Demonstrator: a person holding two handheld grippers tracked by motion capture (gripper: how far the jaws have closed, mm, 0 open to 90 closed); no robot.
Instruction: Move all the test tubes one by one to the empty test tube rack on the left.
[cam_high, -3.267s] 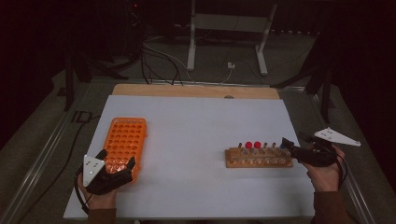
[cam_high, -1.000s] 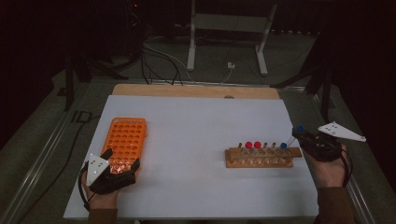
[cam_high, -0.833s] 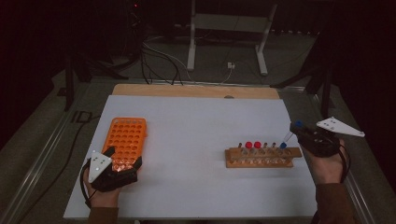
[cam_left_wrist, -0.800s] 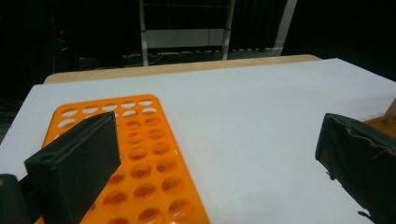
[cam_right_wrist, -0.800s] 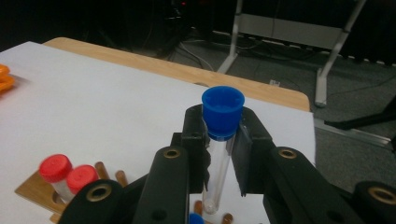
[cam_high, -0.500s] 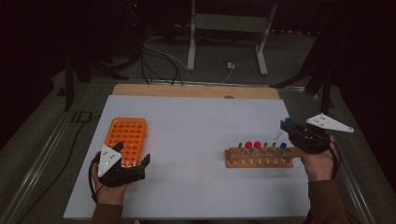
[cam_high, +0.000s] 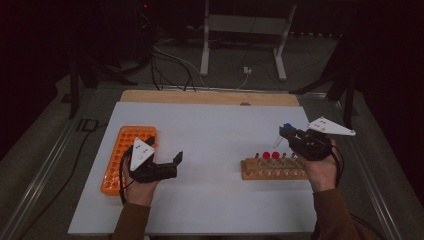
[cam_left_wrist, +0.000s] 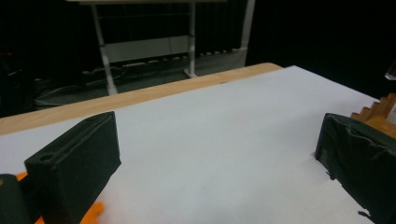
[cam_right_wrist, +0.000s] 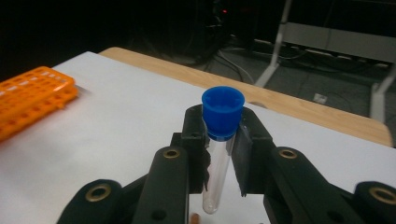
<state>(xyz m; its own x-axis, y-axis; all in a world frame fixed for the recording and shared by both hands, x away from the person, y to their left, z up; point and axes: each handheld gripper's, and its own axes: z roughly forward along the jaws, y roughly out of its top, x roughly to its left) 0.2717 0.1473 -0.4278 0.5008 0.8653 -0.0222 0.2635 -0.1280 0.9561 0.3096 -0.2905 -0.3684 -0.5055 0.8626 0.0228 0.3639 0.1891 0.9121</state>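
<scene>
Item: blue-capped test tube (cam_right_wrist: 218, 154), clear, empty as far as can be told, clamped just under its cap between the jaws of the right gripper (cam_high: 289, 135), held clear of the table (cam_high: 215, 125) above the far end of the wooden tube rack (cam_high: 274, 168)

Step in hand, as judged: transfer of the tube from the wooden rack toward the orange tube rack (cam_high: 126, 157) at the table's left side

Left gripper (cam_high: 172, 162): jaws wide apart, nothing between them, beside the orange rack

Next move calls for: carrying the tube across upright and lining it over one orange well; the left gripper could steady that rack

View notes: the right gripper view gives the grip itself, cap above the pads, tube body hanging below; the high view gives the layout, red-capped tubes (cam_high: 270, 155) standing in the wooden rack, racks well apart; the left gripper view gives its own empty jaws
</scene>
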